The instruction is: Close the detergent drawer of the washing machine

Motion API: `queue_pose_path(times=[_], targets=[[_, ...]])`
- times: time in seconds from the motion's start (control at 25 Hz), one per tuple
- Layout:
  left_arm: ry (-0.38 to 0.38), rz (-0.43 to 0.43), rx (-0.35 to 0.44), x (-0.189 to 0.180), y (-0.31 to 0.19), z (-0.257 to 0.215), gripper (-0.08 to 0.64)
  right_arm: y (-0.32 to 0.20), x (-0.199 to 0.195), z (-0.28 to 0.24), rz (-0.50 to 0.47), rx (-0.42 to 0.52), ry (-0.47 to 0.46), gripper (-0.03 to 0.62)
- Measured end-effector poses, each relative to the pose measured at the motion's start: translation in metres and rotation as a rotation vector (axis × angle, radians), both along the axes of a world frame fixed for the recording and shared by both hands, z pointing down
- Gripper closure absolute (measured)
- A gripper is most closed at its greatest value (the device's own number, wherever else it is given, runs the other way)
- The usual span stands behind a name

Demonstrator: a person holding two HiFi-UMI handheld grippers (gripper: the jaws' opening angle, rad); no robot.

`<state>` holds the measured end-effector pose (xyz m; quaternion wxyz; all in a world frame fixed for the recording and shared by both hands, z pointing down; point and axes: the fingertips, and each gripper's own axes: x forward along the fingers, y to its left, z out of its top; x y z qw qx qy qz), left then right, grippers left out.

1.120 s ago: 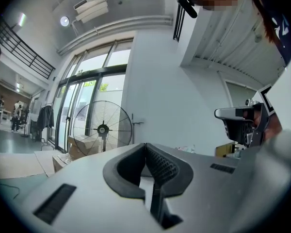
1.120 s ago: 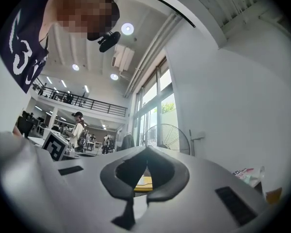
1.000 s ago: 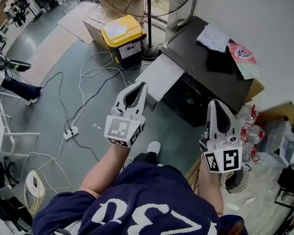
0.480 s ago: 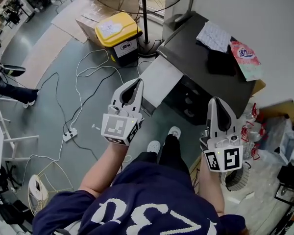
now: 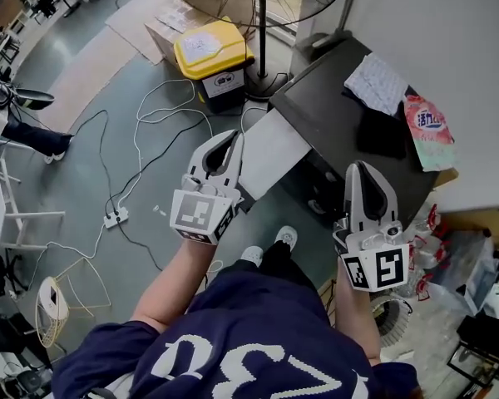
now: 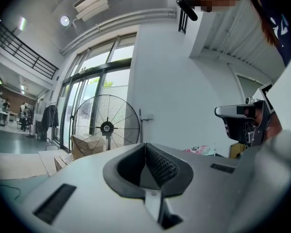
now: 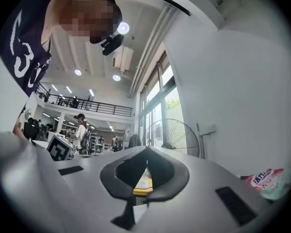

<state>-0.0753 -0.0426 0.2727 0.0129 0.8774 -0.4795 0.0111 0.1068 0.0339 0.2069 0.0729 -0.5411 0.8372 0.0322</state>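
**Item:** detergent drawer [image 5: 270,146].

**Location:** it juts from the front top corner of the dark washing machine [image 5: 328,98]. The head view shows it as a pale grey slab, pulled well out. It lies just ahead of the left gripper [image 5: 233,140], whose tips overlap its near edge in that view; contact cannot be told. The right gripper [image 5: 359,169] hangs over the machine's front, apart from the drawer.

**Orientation:** the long axis runs from the machine out toward the person, upper right to lower left in the head view, with the top face level. The free end points lower left, and the way home is the opposite direction.

**Grippers:** 2, both with jaws pressed together and nothing between them.

**Handling, as judged:** rigid plastic, light, sliding on guides, and probably offering little resistance until the last stretch. No grasp is needed. A flat push with closed tips on the middle of the front end suits it. A push at 1 corner may skew and jam it.

**Nearby:** yellow bin [image 5: 209,50], standing fan [image 6: 106,126], and a pink packet [image 5: 428,129] on the machine's top.
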Motion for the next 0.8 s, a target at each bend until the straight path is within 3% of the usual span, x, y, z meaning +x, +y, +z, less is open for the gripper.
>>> queue_pose_path(times=[0.44, 0.8], targets=[[-0.044, -0.122, -0.026, 0.03, -0.041, 0.022, 0.538, -0.064, 0.039, 0.013, -0.143, -0.003, -0.012, 0.577], [-0.066, -0.153, -0.018, 0.024, -0.075, 0.029, 0.538, -0.104, 0.022, 0.026, -0.185, -0.036, -0.018, 0.577]])
